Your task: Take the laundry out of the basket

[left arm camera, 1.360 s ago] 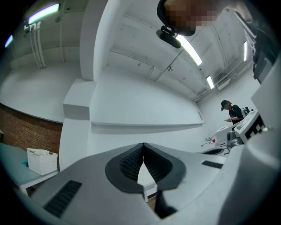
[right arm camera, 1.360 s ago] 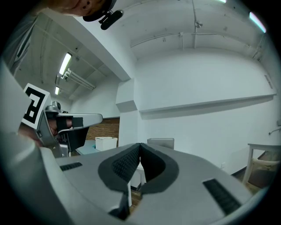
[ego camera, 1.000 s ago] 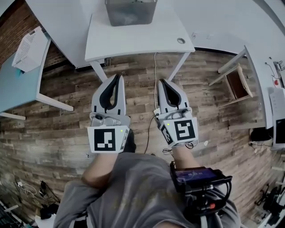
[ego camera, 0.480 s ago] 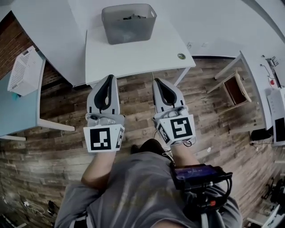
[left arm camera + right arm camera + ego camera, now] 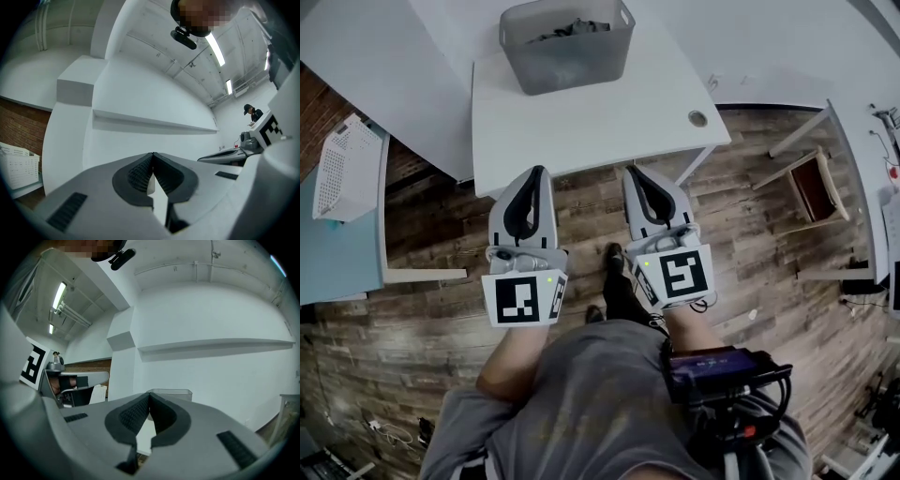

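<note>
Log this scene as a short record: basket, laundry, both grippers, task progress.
basket: grey basket at the far end of the white table
laundry: dark clothing inside the basket
left: left gripper shut, empty, near the table's front edge
right: right gripper shut, empty, beside the left one
contact: neither gripper touches the basket
below: wood floor
progress: nothing taken out yet
</note>
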Demonstrator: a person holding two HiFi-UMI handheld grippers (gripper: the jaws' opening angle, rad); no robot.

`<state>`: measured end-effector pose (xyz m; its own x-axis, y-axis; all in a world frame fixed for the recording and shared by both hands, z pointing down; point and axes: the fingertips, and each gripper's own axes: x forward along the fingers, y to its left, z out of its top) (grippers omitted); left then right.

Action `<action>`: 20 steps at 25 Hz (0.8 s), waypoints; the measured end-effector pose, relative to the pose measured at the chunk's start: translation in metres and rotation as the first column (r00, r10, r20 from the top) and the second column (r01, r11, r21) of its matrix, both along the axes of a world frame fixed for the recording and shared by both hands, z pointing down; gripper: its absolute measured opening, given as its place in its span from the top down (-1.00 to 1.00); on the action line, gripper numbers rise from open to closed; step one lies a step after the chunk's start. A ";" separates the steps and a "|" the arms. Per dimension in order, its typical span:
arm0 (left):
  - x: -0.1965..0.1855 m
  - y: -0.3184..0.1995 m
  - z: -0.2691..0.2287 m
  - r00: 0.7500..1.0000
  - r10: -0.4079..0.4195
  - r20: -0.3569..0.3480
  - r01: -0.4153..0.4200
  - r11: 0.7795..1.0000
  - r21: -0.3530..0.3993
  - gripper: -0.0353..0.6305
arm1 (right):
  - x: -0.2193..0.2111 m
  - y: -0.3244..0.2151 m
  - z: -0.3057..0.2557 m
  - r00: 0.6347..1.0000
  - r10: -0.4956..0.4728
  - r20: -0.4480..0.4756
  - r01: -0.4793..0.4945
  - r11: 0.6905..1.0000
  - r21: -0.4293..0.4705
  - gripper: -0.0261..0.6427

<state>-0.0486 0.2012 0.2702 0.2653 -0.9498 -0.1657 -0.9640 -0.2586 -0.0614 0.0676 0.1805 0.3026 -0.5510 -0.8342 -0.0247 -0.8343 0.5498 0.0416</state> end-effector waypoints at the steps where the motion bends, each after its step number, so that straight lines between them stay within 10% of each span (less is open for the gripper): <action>1: 0.000 -0.012 0.002 1.000 -0.006 0.003 0.006 1.000 -0.006 0.87 | 0.000 -0.013 0.004 1.000 -0.007 0.002 0.007 1.000 -0.007 0.89; 20: 0.009 -0.194 -0.048 0.984 -0.177 0.028 0.174 0.981 0.092 0.87 | 0.016 -0.212 -0.044 0.987 -0.160 0.018 0.158 0.983 0.090 0.90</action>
<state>-0.0395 0.0072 0.2220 0.1035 -0.9641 -0.2445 -0.9906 -0.0779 -0.1121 0.0832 -0.0310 0.2589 -0.6746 -0.7300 -0.1097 -0.7379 0.6707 0.0753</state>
